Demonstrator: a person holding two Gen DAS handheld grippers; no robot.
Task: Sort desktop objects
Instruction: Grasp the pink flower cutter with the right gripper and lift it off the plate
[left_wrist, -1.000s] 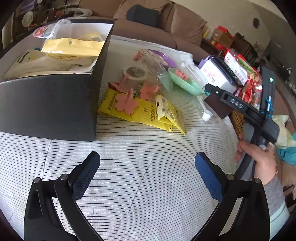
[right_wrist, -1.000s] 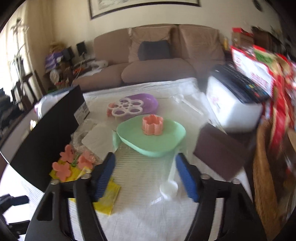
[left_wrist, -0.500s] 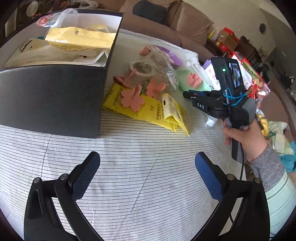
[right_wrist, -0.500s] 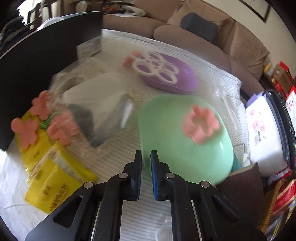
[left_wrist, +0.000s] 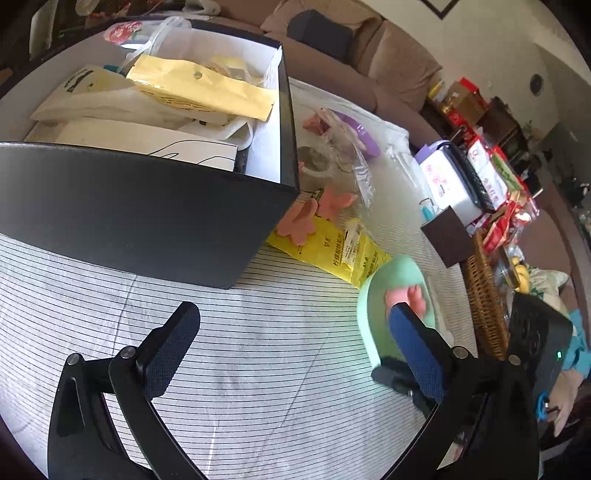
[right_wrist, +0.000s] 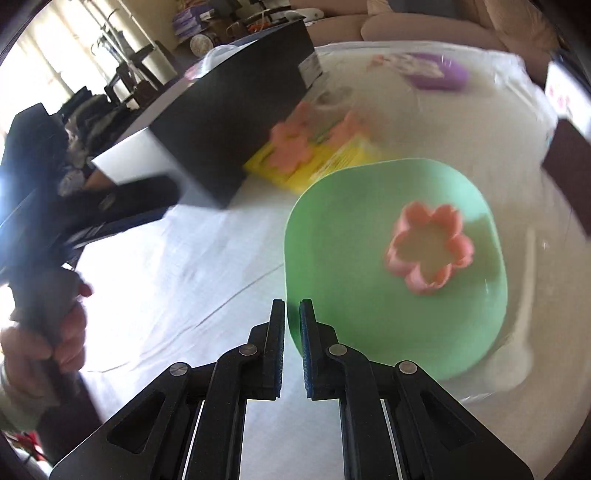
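1. Since the earlier frames, the green plate (right_wrist: 369, 236) has come away from the far clutter toward the near right of the striped tablecloth (left_wrist: 258, 350), and the right gripper (right_wrist: 291, 314) has gone from wide apart to clamped on the plate's near-left rim.
2. Between its two pads only the thin rim of the plate shows.
3. Left gripper (left_wrist: 291, 354) hovers over bare cloth with its jaws spread wide and nothing between them; the black box (left_wrist: 147, 206) now looms closer in its view than before.
4. Writing: the yellow packet (left_wrist: 332, 251) beside the box carries dark printed characters, too small to read. A white sticker on the box's end wall (right_wrist: 308, 68) is blurred.
5. On the plate sits a pink flower-shaped cutter (right_wrist: 430, 247), its hollow side up, right of centre.
6. In the right wrist view, the plate's long axis runs from the gripper away to the upper right.
7. Two flat pink flowers (left_wrist: 299, 221) lie on the yellow packet's far end.
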